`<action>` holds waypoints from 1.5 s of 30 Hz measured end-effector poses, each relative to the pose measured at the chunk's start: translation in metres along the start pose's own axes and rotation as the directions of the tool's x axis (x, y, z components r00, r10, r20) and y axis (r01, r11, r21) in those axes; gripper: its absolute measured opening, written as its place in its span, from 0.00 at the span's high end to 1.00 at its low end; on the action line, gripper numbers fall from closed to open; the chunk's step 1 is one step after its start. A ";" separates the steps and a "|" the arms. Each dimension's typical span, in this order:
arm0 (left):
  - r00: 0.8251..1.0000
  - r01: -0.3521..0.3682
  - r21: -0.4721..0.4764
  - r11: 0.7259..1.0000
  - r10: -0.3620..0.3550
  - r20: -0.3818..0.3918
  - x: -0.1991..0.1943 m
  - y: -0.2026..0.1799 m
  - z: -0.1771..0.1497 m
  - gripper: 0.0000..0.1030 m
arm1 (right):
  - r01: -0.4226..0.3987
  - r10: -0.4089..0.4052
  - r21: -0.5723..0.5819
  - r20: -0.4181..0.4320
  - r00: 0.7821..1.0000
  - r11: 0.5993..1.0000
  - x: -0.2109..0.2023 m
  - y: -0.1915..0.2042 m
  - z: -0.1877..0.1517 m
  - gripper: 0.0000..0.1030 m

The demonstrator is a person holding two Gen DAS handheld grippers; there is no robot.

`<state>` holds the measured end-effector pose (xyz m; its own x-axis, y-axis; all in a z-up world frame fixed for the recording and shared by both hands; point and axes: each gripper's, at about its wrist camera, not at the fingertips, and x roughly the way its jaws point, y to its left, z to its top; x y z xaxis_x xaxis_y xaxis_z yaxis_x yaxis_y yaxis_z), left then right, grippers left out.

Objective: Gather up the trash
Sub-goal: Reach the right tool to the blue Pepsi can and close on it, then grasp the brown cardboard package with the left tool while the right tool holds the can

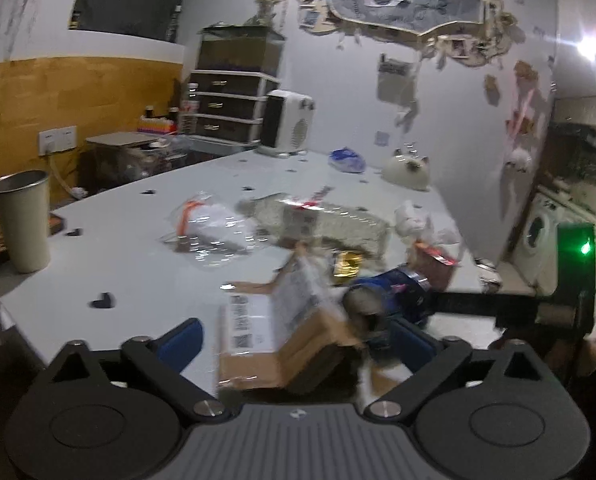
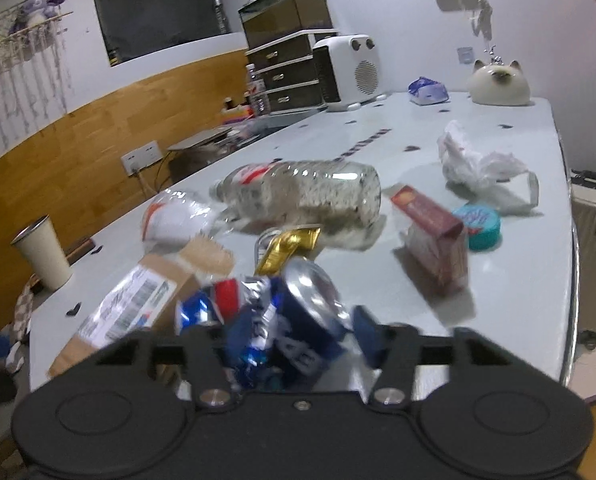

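Right gripper [image 2: 293, 332] clenched on a crushed blue can [image 2: 298, 320], just above the near table [image 2: 518, 280] edge. Left gripper [image 1: 293, 340] spread wide, jaws either side of a torn cardboard box [image 1: 281, 332], not pinching it. Can looks light, thin-walled, slick; the dented waist seems the best hold. Box is light and floppy; probably grip a folded wall, not the loose flap. Beyond: clear plastic bottle [image 2: 310, 192], red carton [image 2: 434, 236], crumpled white bag [image 2: 474, 160], gold wrapper [image 2: 289, 246], all loose on the table.
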<state>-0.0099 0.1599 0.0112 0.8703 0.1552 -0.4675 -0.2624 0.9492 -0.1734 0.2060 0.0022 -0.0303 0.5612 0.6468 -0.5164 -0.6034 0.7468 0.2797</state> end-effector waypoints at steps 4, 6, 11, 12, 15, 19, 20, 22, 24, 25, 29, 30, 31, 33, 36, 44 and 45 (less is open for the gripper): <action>0.998 0.040 0.062 0.997 -0.037 -0.051 0.013 -0.022 -0.009 0.13 | 0.000 0.000 0.031 0.016 1.000 1.000 -0.015 -0.011 -0.014 0.57; 0.997 0.031 0.105 0.994 -0.024 -0.071 0.021 -0.032 -0.016 0.15 | 0.014 -0.015 0.050 0.024 1.000 0.999 -0.025 -0.016 -0.018 0.58; 0.998 -0.036 0.208 0.977 0.047 -0.048 0.037 -0.049 -0.032 0.16 | 0.044 -0.047 0.081 0.033 0.998 0.996 -0.042 -0.025 -0.026 0.59; 0.997 -0.059 0.224 0.973 0.068 -0.036 0.041 -0.052 -0.035 0.16 | 0.049 -0.052 0.084 0.034 0.998 0.995 -0.044 -0.025 -0.028 0.59; 0.988 -0.142 0.280 0.950 0.154 -0.021 0.055 -0.060 -0.042 0.16 | 0.063 -0.066 0.091 0.037 0.997 0.994 -0.050 -0.027 -0.031 0.59; 0.981 -0.178 0.294 0.939 0.191 -0.018 0.068 -0.059 -0.045 0.19 | 0.073 -0.077 0.095 0.041 0.996 0.993 -0.055 -0.029 -0.034 0.60; 0.981 -0.183 0.288 0.940 0.196 -0.014 0.069 -0.058 -0.044 0.23 | 0.075 -0.079 0.096 0.042 0.996 0.993 -0.056 -0.028 -0.035 0.60; 0.978 -0.198 0.268 0.943 0.208 -0.008 0.072 -0.054 -0.042 0.32 | 0.077 -0.082 0.100 0.044 0.996 0.992 -0.056 -0.028 -0.035 0.60; 0.977 -0.206 0.237 0.949 0.212 0.000 0.073 -0.048 -0.040 0.40 | 0.082 -0.087 0.101 0.044 0.995 0.992 -0.056 -0.028 -0.035 0.60; 0.979 -0.199 0.224 0.954 0.203 0.002 0.072 -0.047 -0.040 0.41 | 0.084 -0.089 0.098 0.045 0.995 0.992 -0.056 -0.027 -0.035 0.60; 0.988 -0.155 0.181 0.971 0.155 0.010 0.068 -0.043 -0.037 0.53 | 0.089 -0.093 0.080 0.040 0.995 0.993 -0.057 -0.021 -0.037 0.61; 0.989 -0.146 0.174 0.974 0.147 0.011 0.067 -0.042 -0.037 0.55 | 0.089 -0.092 0.074 0.038 0.995 0.993 -0.058 -0.020 -0.037 0.61; 0.990 -0.140 0.170 0.975 0.140 0.014 0.066 -0.042 -0.036 0.58 | 0.088 -0.091 0.069 0.035 0.995 0.994 -0.059 -0.019 -0.037 0.61; 0.992 -0.125 0.153 0.980 0.124 0.016 0.062 -0.041 -0.035 0.61 | 0.083 -0.085 0.062 0.025 0.996 0.995 -0.061 -0.017 -0.037 0.61; 0.996 -0.089 0.123 0.988 0.089 0.009 0.055 -0.040 -0.034 0.62 | 0.074 -0.076 0.061 0.025 0.997 0.995 -0.066 -0.015 -0.038 0.59; 1.000 0.003 0.090 0.996 -0.003 0.000 0.043 -0.045 -0.037 0.64 | 0.000 -0.001 0.052 0.023 1.000 0.999 -0.075 -0.012 -0.038 0.45; 1.000 0.010 0.088 0.996 -0.010 -0.001 0.042 -0.045 -0.037 0.64 | 0.001 -0.002 0.054 0.023 1.000 0.999 -0.076 -0.012 -0.037 0.41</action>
<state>0.0230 0.1133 -0.0327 0.8723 0.1458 -0.4668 -0.2162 0.9712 -0.1006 0.1495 -0.0616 -0.0249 0.5753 0.6488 -0.4981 -0.5717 0.7544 0.3224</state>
